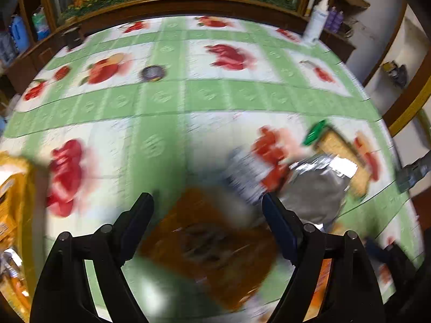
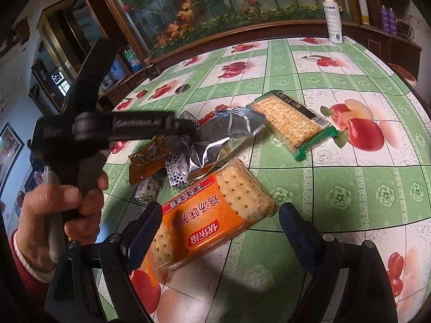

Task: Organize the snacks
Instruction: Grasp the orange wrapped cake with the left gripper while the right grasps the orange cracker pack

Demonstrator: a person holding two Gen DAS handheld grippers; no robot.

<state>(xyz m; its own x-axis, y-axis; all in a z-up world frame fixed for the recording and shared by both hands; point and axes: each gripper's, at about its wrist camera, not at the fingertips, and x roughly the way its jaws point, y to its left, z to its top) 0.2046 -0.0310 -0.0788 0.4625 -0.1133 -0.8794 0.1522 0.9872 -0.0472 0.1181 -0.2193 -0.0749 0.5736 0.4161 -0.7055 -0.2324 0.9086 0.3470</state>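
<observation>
Right wrist view: right gripper [image 2: 218,215] stands wide and empty astride the orange cracker pack [image 2: 207,218] at lower centre, long axis running lower left to upper right, while left gripper [image 1: 207,202], also wide, hangs above the brown pouch [image 1: 210,253].

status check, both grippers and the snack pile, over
Left gripper open above brown translucent packet. Right gripper open, straddling orange cracker pack, pads clear. Crumpled silver foil wrapper beside both.
</observation>
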